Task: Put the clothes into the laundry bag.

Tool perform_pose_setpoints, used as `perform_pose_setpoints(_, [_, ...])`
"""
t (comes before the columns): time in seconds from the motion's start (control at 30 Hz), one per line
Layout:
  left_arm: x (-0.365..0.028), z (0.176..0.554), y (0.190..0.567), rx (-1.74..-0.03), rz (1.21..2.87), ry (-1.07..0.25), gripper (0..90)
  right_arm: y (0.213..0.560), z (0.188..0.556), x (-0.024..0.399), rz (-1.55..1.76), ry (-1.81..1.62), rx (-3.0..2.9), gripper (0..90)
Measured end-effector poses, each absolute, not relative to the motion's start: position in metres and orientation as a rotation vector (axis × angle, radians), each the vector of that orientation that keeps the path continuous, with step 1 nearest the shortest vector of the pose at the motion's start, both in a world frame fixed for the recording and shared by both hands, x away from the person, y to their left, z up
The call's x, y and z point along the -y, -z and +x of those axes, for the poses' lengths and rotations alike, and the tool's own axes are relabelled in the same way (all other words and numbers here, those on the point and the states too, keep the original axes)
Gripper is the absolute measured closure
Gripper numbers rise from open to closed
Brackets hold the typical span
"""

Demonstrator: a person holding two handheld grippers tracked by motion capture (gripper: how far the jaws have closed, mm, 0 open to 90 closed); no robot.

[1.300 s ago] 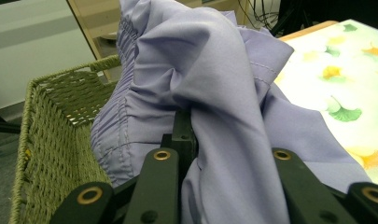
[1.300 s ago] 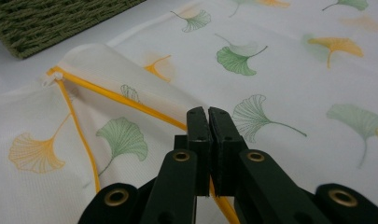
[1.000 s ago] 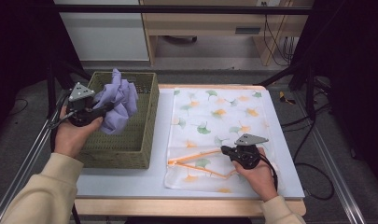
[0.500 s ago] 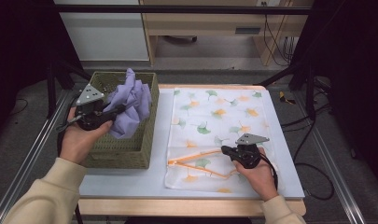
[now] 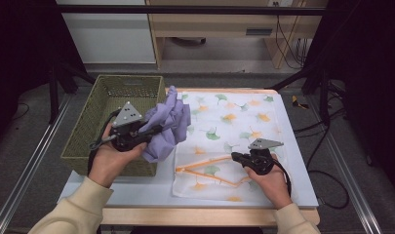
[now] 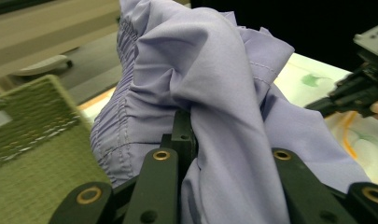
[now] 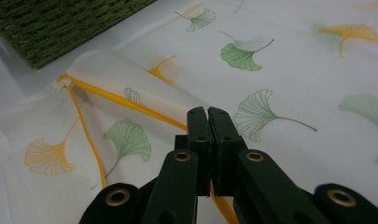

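The left gripper (image 5: 153,130) is clamped on a bunched lavender garment (image 5: 168,124), which hangs off the table over the right rim of the green woven basket (image 5: 88,126), partly above the near-left corner of the ginkgo-print mesh laundry bag (image 5: 234,122); that bag lies flat just right of the basket; the right gripper (image 5: 236,157) sits at the bag's near edge, its jaws pinched together on the yellow-trimmed zipper opening (image 7: 130,105), with the white tabletop (image 5: 302,185) beneath.
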State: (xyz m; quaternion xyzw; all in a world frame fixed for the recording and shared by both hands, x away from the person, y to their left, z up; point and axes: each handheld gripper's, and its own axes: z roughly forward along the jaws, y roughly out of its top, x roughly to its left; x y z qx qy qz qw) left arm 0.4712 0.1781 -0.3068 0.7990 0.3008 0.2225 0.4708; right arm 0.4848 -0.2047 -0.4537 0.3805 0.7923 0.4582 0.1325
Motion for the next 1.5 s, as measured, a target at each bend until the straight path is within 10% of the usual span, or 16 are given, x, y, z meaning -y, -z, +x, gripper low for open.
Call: perform_pose_setpoints(1.5, [-0.102,0.445,0.347,-0.597,2.013,-0.397,73.3,0.433,0.488,0.210,1.161,-1.402,-2.264,89.2])
